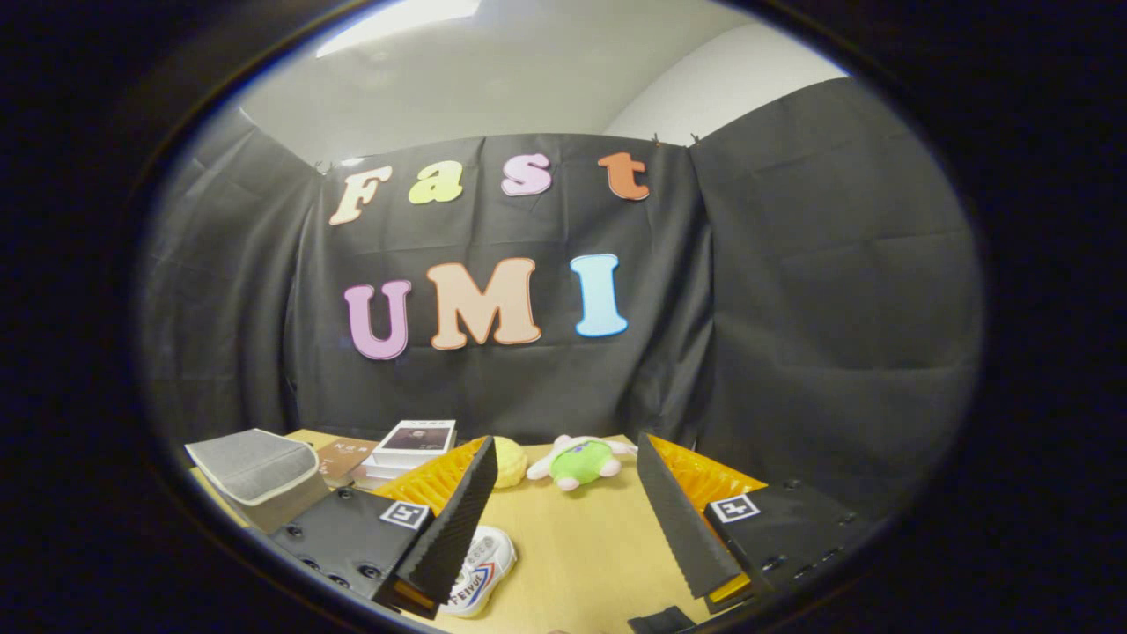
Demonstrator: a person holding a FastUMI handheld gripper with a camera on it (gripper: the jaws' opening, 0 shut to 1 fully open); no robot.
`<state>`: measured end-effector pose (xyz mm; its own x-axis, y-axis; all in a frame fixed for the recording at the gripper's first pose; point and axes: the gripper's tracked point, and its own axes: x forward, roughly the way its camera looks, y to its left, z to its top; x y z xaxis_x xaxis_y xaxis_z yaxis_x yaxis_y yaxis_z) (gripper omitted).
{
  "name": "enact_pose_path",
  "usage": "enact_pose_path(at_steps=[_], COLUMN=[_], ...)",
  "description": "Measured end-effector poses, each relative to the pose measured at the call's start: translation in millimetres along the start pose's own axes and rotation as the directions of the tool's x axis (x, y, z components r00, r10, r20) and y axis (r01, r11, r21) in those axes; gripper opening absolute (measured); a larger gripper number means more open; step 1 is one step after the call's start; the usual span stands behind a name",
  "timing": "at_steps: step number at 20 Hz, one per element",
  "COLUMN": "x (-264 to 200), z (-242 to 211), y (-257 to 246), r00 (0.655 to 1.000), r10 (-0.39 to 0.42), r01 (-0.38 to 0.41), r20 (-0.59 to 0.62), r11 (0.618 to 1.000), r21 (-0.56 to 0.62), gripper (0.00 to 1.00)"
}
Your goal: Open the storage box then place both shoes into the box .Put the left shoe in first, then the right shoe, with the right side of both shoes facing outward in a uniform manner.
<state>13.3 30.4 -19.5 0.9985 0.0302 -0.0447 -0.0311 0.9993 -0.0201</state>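
Note:
My gripper [563, 519] stands open above the wooden table [581, 546], with nothing between its fingers. A white shoe [480, 572] with red and blue stripes lies on the table just below the left finger [453, 519], partly hidden by it. A grey fabric storage box [255, 471] with its lid shut sits to the left of the left finger. The right finger [678, 519] is apart from both. A small dark object [660, 621] shows at the table's near edge below the right finger; I cannot tell what it is.
A green and white plush toy [581, 462] lies on the table beyond the fingers. A yellow round object [509, 462] sits beside it. A stack of books [409, 445] rests behind the left finger, near the box. Black cloth walls close the back and sides.

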Motion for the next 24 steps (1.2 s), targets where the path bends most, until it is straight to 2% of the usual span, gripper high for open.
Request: enact_pose_path(at_steps=[5, 8, 11, 14, 18, 21, 24], x=[0, 0, 0, 2, -1, -4, -5], z=[-15, -31, -51, -75, -102, -110, -121], y=[21, 44, 84, 132, 199, 239, 275], r00=[0.999, 0.995, 0.981, 0.952, 0.884, 0.836, 0.794], r10=[0.033, 0.082, 0.169, 0.276, 0.432, 0.515, 0.574], r01=[-0.033, -0.077, -0.147, -0.215, -0.277, -0.301, -0.303], r20=[-0.031, -0.062, -0.095, -0.131, -0.179, -0.187, -0.202], r11=[0.999, 0.993, 0.968, 0.910, 0.793, 0.717, 0.661], r21=[0.016, 0.089, 0.204, 0.353, 0.543, 0.629, 0.686], gripper=[0.99, 0.99, 0.99, 0.99, 0.99, 0.99, 0.99])
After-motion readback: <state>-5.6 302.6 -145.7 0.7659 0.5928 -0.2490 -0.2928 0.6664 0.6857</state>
